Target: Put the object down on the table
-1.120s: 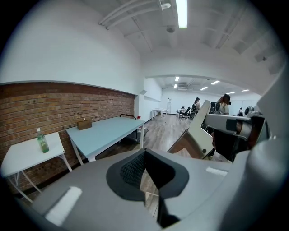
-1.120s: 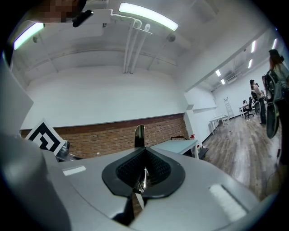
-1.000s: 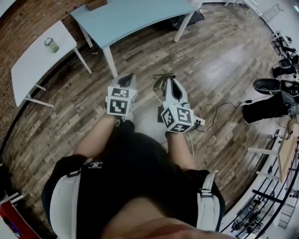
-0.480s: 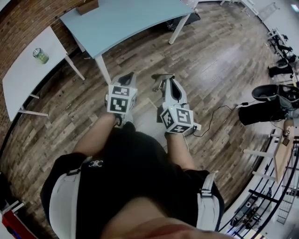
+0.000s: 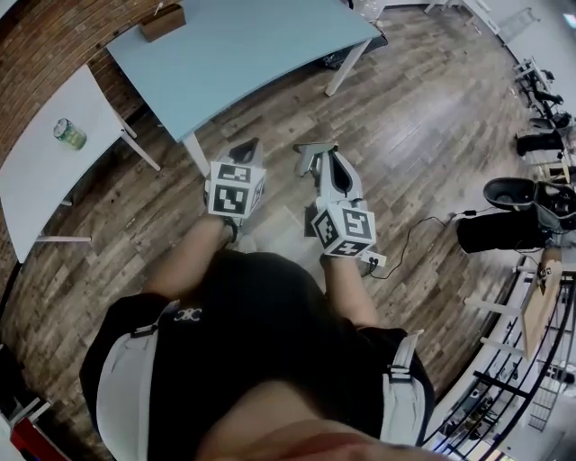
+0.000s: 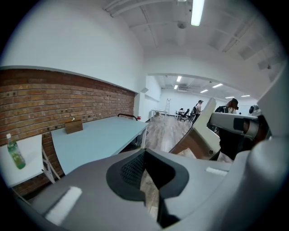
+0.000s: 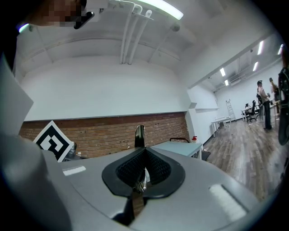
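Observation:
My right gripper (image 5: 321,155) is shut on a thin shiny metal utensil (image 5: 314,148), whose bright end lies crosswise at the fingertips. In the right gripper view the utensil (image 7: 139,134) stands up between the pads of that gripper (image 7: 143,155). The left gripper (image 5: 245,149) is held beside it at waist height, and its jaws (image 6: 145,158) are together with nothing between them. A light blue table (image 5: 243,45) stands just ahead, beyond both grippers, and also shows as a blue table (image 6: 95,140) in the left gripper view. Both grippers hang over the wooden floor.
A brown box (image 5: 163,22) sits on the blue table's far side. At the left a white table (image 5: 40,176) carries a green bottle (image 5: 69,133). A cable and power strip (image 5: 374,260) lie on the floor; black equipment (image 5: 508,221) stands at the right.
The blue table and white table have slid down and nearer in the head view as the person walks towards them. Both grippers keep the same pose and the utensil stays held.

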`<state>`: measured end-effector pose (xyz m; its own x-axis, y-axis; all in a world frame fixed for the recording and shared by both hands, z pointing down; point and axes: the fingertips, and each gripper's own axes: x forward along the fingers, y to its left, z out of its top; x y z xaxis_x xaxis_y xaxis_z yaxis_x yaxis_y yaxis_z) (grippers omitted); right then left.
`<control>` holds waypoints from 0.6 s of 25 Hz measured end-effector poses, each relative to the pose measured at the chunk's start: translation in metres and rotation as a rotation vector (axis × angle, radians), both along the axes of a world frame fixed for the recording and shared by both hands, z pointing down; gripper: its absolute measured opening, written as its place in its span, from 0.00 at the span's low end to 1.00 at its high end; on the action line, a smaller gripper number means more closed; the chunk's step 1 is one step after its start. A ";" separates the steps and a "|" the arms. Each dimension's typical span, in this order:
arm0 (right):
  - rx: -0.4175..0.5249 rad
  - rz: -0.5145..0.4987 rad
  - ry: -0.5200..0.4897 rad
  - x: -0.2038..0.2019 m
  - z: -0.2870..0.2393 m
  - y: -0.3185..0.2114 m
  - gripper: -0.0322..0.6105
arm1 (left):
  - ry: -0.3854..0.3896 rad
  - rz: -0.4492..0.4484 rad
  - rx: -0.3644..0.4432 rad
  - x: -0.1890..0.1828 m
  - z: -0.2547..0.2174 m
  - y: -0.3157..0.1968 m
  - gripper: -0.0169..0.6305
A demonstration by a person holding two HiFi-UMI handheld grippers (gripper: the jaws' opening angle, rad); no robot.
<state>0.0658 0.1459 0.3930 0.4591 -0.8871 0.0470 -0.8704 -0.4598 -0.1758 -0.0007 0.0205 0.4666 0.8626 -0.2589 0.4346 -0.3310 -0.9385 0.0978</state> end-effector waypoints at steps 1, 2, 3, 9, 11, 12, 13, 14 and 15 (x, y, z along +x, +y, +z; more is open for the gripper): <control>0.000 0.003 0.002 0.004 -0.001 -0.007 0.07 | 0.003 0.004 -0.002 0.005 0.000 -0.007 0.03; 0.001 0.008 0.003 0.008 -0.003 -0.013 0.07 | 0.005 0.008 -0.002 0.009 -0.001 -0.013 0.03; 0.003 0.013 0.004 0.012 -0.003 -0.018 0.07 | 0.007 0.013 -0.002 0.013 -0.001 -0.018 0.03; -0.015 0.004 -0.007 0.022 0.004 -0.045 0.07 | 0.002 0.015 -0.009 0.026 0.003 -0.043 0.03; -0.020 -0.007 -0.011 0.026 0.007 -0.053 0.07 | -0.002 0.009 -0.014 0.027 0.006 -0.050 0.03; -0.020 -0.012 -0.014 0.027 0.007 -0.058 0.07 | -0.005 0.005 -0.017 0.028 0.008 -0.054 0.03; -0.019 -0.017 -0.017 0.028 0.007 -0.063 0.07 | -0.007 0.000 -0.020 0.027 0.010 -0.059 0.03; -0.019 -0.024 -0.017 0.029 0.006 -0.068 0.07 | -0.009 -0.006 -0.023 0.027 0.011 -0.063 0.03; -0.020 -0.032 -0.015 0.030 0.006 -0.072 0.07 | -0.009 -0.012 -0.025 0.027 0.011 -0.067 0.03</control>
